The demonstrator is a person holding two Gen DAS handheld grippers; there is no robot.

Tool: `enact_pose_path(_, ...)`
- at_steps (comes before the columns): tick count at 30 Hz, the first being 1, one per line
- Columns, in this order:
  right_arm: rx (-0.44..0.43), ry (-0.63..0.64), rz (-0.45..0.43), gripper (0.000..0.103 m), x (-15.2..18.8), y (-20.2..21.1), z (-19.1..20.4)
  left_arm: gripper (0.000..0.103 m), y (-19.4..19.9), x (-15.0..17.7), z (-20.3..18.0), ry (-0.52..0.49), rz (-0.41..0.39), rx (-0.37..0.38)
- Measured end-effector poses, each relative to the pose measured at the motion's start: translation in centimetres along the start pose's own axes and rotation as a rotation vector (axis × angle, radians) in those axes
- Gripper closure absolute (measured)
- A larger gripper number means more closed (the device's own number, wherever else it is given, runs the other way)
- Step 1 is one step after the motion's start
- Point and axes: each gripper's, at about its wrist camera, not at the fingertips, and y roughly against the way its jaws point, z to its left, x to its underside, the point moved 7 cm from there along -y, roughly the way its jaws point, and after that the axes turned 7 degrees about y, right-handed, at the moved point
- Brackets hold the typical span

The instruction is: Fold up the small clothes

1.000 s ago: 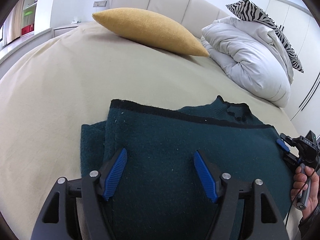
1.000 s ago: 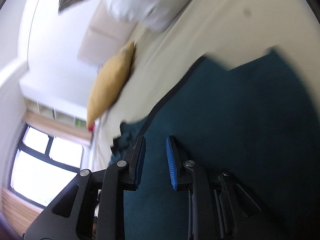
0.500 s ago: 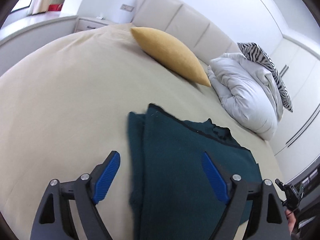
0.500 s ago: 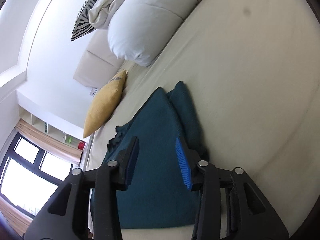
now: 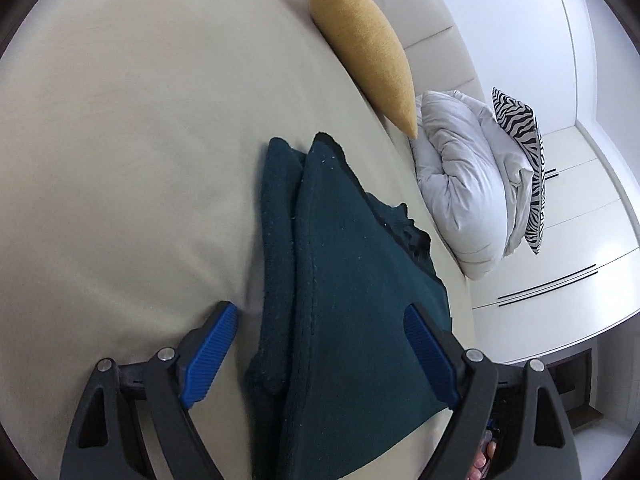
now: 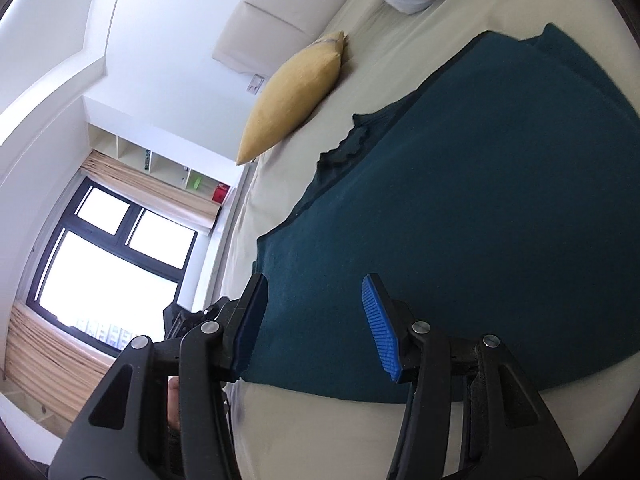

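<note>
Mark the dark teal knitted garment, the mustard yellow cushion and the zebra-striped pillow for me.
dark teal knitted garment point(image 5: 360, 300), left wrist view, middle of the folded top layer.
mustard yellow cushion point(image 5: 364, 44), left wrist view, centre of its face.
zebra-striped pillow point(image 5: 520, 128), left wrist view, upper striped part.

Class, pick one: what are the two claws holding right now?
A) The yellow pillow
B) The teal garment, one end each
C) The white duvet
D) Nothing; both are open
D: the left claw and right claw both gape open over the teal garment, gripping nothing.
</note>
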Motion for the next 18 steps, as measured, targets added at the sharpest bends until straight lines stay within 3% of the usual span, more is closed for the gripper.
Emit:
enact_pose_path(3, -0.043, -0.005, 0.040, 0.054, 0.2, -2.2, 1.3, 0.019, -0.6, 0.2, -0.6, -0.028, 0.026, -0.027)
enact_pose_path(5, -0.050, 0.005, 0.065, 0.054, 0.2, -3.7, 2.1, 0.029, -0.7, 0.0, -0.5, -0.002, 0.028, -0.017)
enact_pose_path(7, -0.060, 0.016, 0.099, 0.054, 0.4, -5.4, 3.2, 0.058, -0.9, -0.1, 0.0, 0.030, 0.047, 0.008)
enact_pose_path(12, -0.074, 0.048, 0.161, 0.054, 0.1, -9.5, 5.2, 0.084, -0.5, -0.2, 1.3, 0.085, 0.050, 0.036)
enact_pose_path(18, -0.077, 0.072, 0.230, 0.054, 0.5, -13.5, 6.1, 0.089, -0.2, -0.2, 0.9, 0.071, 0.023, 0.015)
